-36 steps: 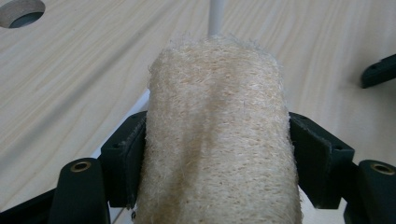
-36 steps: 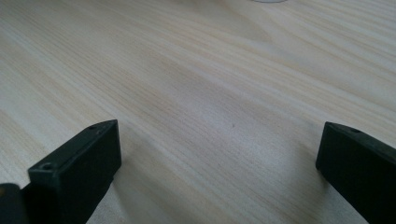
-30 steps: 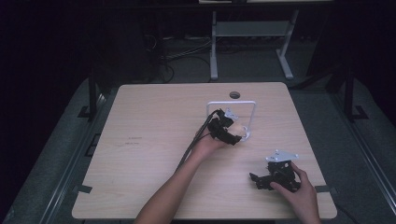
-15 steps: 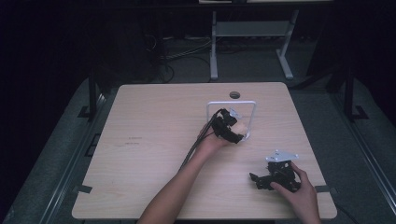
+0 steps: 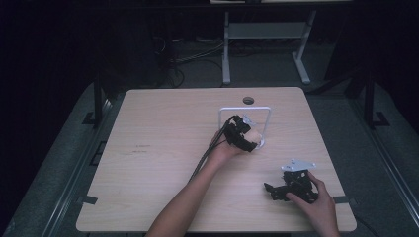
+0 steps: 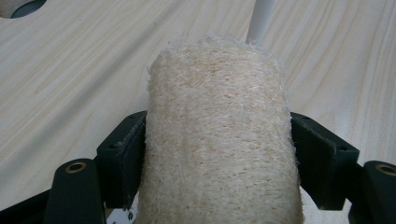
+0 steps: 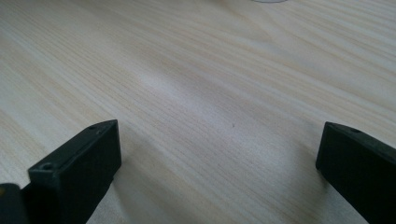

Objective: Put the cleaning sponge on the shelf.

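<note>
Left gripper (image 5: 245, 139) is clamped on a loofah (image 6: 219, 140), a pale fibrous roll; in the left gripper view both jaws press its flanks and it bulges up between them. It sits past mid-table (image 5: 163, 148), right at the white frame (image 5: 245, 109), a thin-tube stand with one post (image 6: 260, 18) just behind the roll's far end. Can't tell if roll and post touch. Right gripper (image 5: 291, 186) rests near the table's right front corner, jaws spread wide, nothing between them, only bare wood in its view. Handling, my read: loofah looks very light, dry, coarse, springy rather than stiff, so it'll squash under load and recover. Rough surface should give plenty of friction, slip unlikely. Not fragile, though fibres could snag on the frame. Best hold is across the middle of its length, jaws on opposite flanks as now; a grip near an end would let it pivot or droop. Moderate squeeze is enough. The frame looks light too, so a nudge could shift it
</note>
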`<action>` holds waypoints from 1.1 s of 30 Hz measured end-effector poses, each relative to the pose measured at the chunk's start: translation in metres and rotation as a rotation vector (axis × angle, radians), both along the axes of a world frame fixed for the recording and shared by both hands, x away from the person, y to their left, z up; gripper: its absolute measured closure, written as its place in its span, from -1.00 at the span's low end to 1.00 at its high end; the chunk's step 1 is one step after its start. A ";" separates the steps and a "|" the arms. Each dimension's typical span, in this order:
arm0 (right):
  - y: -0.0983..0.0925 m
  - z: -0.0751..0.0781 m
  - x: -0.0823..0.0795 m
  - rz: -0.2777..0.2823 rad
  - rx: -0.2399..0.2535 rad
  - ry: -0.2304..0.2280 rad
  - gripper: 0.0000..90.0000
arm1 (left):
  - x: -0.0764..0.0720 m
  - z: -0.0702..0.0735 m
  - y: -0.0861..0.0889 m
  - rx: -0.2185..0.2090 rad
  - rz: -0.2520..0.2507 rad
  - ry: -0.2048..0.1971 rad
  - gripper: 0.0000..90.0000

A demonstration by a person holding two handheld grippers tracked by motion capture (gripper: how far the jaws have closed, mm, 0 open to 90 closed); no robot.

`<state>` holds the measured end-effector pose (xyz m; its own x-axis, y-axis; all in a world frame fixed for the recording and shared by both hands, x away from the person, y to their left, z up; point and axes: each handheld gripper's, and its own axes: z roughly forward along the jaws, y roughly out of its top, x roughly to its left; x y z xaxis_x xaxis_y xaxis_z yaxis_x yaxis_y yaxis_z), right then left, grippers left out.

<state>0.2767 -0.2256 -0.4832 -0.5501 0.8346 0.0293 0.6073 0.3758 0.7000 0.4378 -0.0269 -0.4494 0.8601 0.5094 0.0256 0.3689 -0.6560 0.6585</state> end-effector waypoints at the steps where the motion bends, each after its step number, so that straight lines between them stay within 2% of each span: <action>1: 0.000 0.000 0.000 0.000 0.000 0.000 -1.00 | 0.000 0.000 0.000 -0.002 0.003 0.001 -0.44; 7: 0.000 0.000 0.000 -0.001 0.001 0.002 -1.00 | 0.000 0.002 0.001 -0.013 0.015 -0.004 -0.50; 13: 0.000 0.000 0.000 -0.001 0.001 0.002 -1.00 | -0.003 0.009 0.007 -0.025 0.024 -0.027 -0.53; 22: 0.000 0.000 0.000 -0.001 -0.001 0.000 -1.00 | -0.013 0.021 0.012 -0.080 0.046 -0.048 -0.52; 26: 0.000 0.000 0.000 0.000 0.001 0.000 -1.00 | -0.017 0.022 0.014 -0.076 0.040 -0.041 -0.50; 33: 0.000 0.000 0.000 -0.001 0.003 0.001 -1.00 | -0.021 0.026 0.021 -0.083 0.035 -0.059 -0.39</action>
<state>0.2766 -0.2254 -0.4831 -0.5497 0.8348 0.0323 0.6085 0.3736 0.7001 0.4171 -0.0058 -0.4238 0.8403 0.5412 0.0323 0.3492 -0.5859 0.7313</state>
